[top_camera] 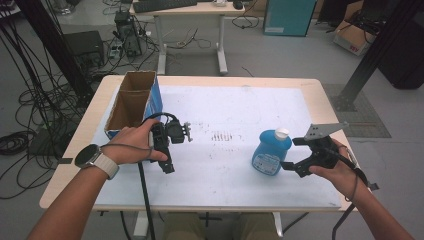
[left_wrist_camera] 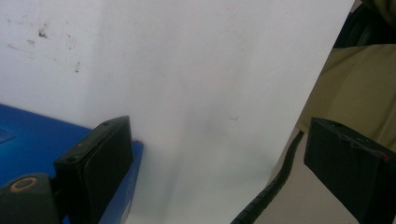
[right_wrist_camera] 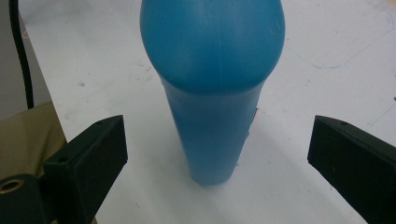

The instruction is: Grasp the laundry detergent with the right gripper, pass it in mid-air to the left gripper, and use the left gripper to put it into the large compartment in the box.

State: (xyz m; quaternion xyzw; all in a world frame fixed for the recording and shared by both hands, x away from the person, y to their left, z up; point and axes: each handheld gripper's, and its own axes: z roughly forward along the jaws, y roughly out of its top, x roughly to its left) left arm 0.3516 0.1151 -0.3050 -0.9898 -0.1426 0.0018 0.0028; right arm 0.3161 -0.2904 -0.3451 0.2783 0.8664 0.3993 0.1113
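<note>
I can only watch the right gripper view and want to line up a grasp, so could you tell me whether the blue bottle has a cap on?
Observer: Yes, the blue bottle carries a white cap in the high view.
Operator: Thank you. Where is the left gripper?
Observer: The left gripper is open beside the cardboard box, far from the bottle.
Operator: Is the box open?
Observer: Yes, its top is open.
</note>
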